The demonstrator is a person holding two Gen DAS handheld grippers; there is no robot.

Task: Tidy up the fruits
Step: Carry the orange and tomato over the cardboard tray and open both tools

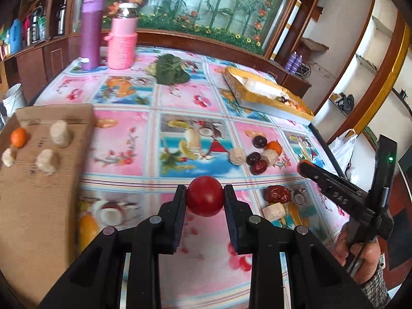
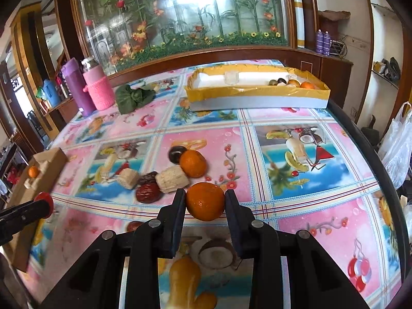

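Fruits are mostly a loose pile mid-table: wrinkly dark red dates (image 2: 147, 192), a pebbly orange (image 2: 193, 163), pale chunky cut pieces (image 2: 172, 179). The left gripper (image 1: 204, 196) is clamped on a smooth, round red fruit (image 1: 204, 196); the right gripper (image 2: 205, 201) squeezes a dimpled orange fruit (image 2: 205, 201). The glossy printed tablecloth (image 2: 296, 221) covers everything. The cardboard sheet (image 1: 33, 193) is cut off at the edge, and I can't read any writing.

Table (image 2: 283, 118) — fruit pile (image 2: 164, 175), cardboard (image 1: 38, 180), tray (image 2: 257, 97).
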